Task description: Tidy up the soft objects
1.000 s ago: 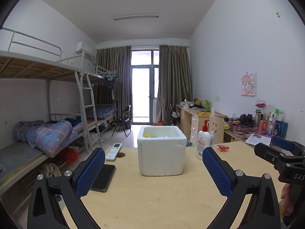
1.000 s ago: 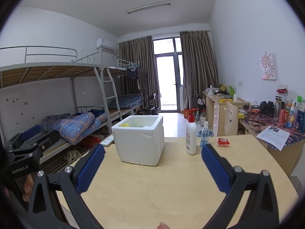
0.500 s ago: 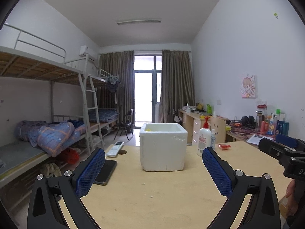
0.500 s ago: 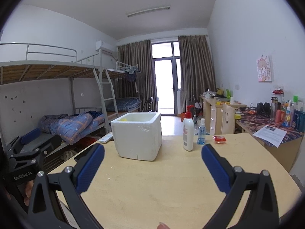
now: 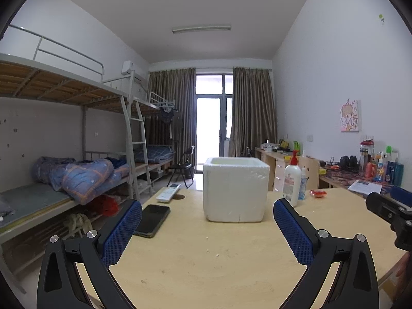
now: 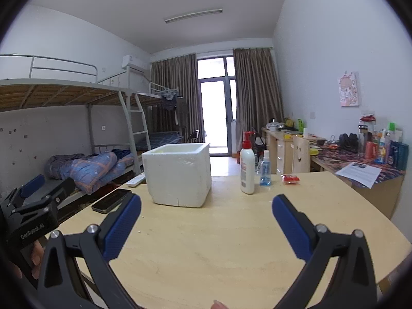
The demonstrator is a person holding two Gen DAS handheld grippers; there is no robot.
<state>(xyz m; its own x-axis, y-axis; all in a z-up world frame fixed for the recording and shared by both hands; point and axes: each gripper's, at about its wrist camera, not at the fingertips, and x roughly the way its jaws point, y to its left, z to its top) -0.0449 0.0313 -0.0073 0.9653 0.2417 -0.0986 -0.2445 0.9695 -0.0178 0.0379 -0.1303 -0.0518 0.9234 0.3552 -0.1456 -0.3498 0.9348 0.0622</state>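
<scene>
A white foam box [image 5: 235, 189] [image 6: 178, 173] stands on the wooden table [image 5: 206, 257] [image 6: 231, 244], its inside hidden from this low angle. My left gripper [image 5: 207, 212] is open, low over the table and short of the box, with nothing between its blue pads. My right gripper [image 6: 206, 206] is open too, empty, with the box ahead and to the left. A small red packet [image 5: 318, 193] [image 6: 291, 178] lies on the table to the right of the box. Each gripper shows at the edge of the other's view.
A white pump bottle [image 5: 291, 180] [image 6: 247, 164] and a small clear blue bottle [image 6: 265, 168] stand right of the box. A black phone [image 5: 152, 220] [image 6: 111, 200] and a white remote [image 5: 168, 192] lie to its left. Bunk beds line the left, desks the right.
Both grippers have dropped lower towards the table, so the box's inside and the yellow thing in it have gone out of sight. Both stay open.
</scene>
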